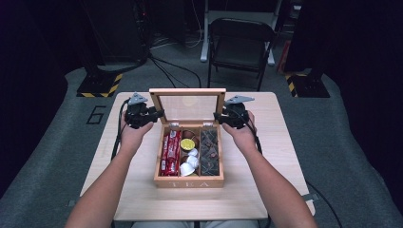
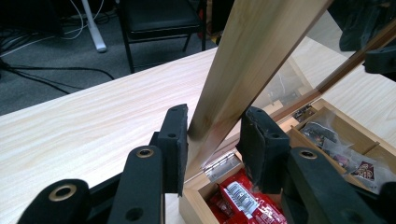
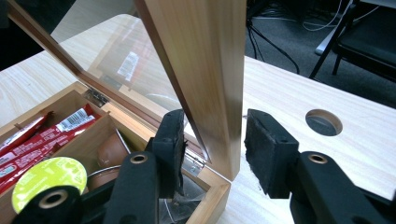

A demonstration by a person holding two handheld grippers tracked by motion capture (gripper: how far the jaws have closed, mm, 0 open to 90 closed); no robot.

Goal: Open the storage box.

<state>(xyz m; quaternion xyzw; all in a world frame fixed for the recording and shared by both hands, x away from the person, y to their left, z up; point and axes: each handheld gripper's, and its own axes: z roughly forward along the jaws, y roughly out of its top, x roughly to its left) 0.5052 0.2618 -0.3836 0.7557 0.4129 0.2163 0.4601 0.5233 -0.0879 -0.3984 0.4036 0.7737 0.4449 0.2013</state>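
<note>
**Holding the tea box lid upright by both side rails**

I am bracketing the glass-paned lid (image 1: pixel 188 105) of the wooden tea box (image 1: pixel 188 182), which is standing open near the middle of the table (image 1: pixel 266 190). My left gripper (image 2: pixel 215 140) is straddling its left rail, one pad touching, the other just off the wood. My right gripper (image 3: pixel 212 149) is sitting loosely around the right rail, a gap showing on the outer side.

With neither grip firm, I am risking the lid slipping and dropping shut, or straining the hinge (image 2: pixel 223 164). Red packets (image 1: pixel 170 153), coffee pods (image 1: pixel 189 159) and dark sachets (image 1: pixel 209 152) are lying directly beneath; a folding chair (image 1: pixel 240 45) is standing beyond.
</note>
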